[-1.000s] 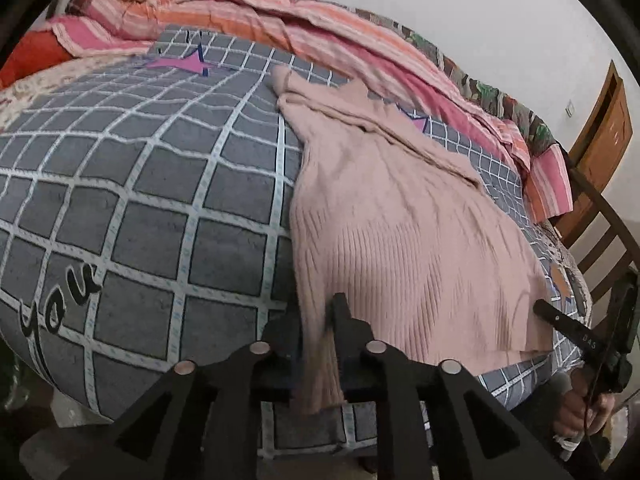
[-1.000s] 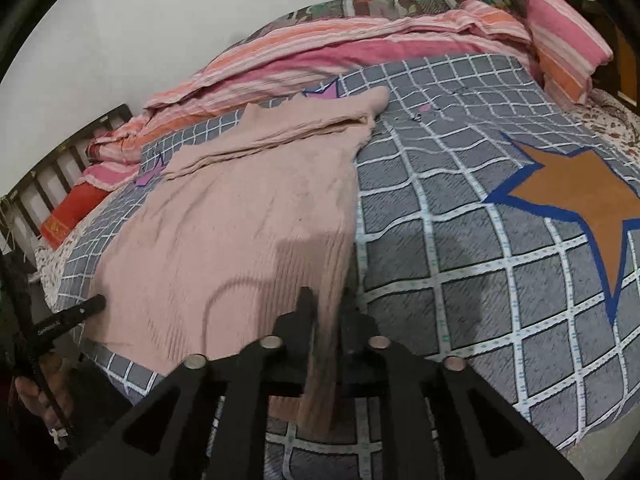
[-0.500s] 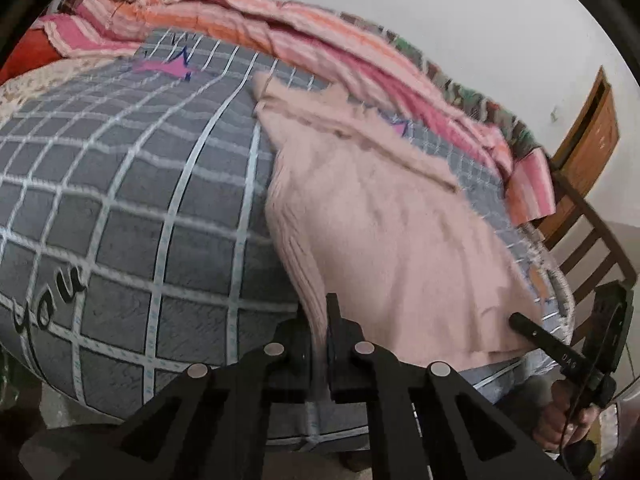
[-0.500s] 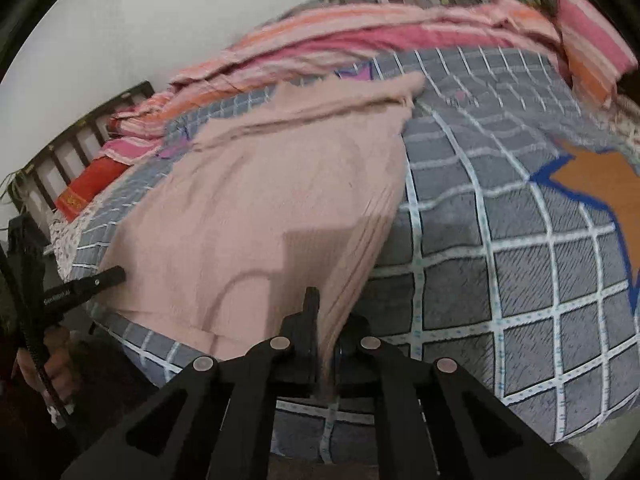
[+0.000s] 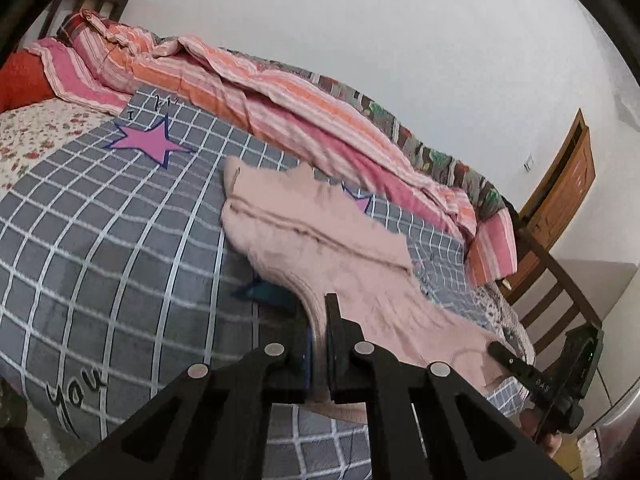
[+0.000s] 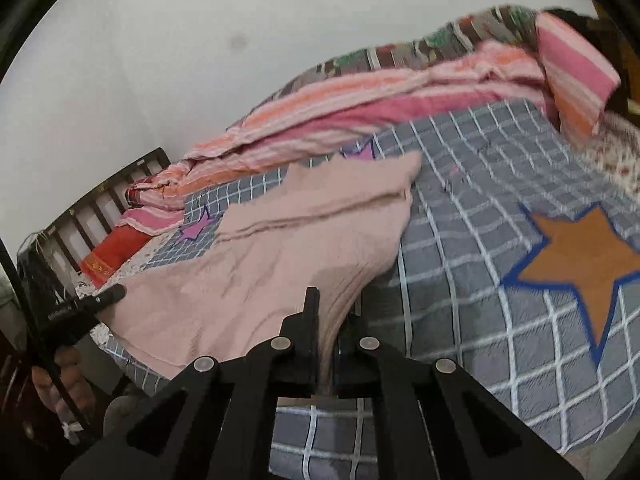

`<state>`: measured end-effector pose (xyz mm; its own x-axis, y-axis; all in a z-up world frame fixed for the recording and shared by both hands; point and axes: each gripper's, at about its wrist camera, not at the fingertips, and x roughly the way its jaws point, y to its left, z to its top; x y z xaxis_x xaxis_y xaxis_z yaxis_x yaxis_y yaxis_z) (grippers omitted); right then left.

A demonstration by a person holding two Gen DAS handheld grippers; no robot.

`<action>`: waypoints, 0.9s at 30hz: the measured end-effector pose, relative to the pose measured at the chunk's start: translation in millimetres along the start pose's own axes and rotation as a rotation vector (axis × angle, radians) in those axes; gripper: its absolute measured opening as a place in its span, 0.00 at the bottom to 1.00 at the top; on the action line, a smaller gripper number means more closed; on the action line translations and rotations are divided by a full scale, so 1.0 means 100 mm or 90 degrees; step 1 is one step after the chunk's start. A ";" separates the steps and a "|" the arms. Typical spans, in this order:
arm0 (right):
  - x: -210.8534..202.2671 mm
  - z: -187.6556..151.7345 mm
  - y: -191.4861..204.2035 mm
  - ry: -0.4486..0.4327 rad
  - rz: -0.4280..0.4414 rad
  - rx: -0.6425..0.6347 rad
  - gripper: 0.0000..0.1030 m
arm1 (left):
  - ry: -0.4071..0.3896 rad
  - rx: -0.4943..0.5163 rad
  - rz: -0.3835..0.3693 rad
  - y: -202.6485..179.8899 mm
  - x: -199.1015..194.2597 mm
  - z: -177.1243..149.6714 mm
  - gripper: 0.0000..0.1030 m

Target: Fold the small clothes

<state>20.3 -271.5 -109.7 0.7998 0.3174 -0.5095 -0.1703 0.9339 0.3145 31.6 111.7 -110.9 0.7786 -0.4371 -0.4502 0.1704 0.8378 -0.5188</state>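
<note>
Both grippers were clamped on the pink knit sweater [image 5: 320,240] when I looked. The left gripper [image 5: 318,336] had its jaws pinched together on one near corner of the hem, with the knit bunched into a ridge running straight up out of its fingers [image 5: 334,344]. The right gripper [image 6: 330,336] was doing the same thing at the other near corner, jaws tight on the fabric, which fanned out from between them. So the near edge of the sweater hung raised off the bed between the two of them, while the part farther from the grippers lay flat on the grey checked quilt [image 5: 120,260], with a folded sleeve across it at the far end. Just past the left gripper's tips, a bit of dark teal print showed on the quilt under the raised hem. Out to the right of the right gripper there was a big orange star [image 6: 580,256] on the quilt, and a pink star [image 5: 150,142] sat well beyond the left one. Behind all of it, a striped pink and orange blanket [image 5: 280,96] was heaped along the white wall [image 5: 360,20].
</note>
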 end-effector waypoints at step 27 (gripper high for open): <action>0.82 1.34 -0.01 -0.108 0.018 0.022 0.05 | -0.062 0.042 0.052 -0.08 0.94 1.23 0.06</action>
<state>163.2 -268.1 -45.0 0.8815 0.3077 -0.3581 -0.1764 0.9181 0.3549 177.6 103.7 -60.1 0.8463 -0.3352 -0.4141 0.1410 0.8904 -0.4327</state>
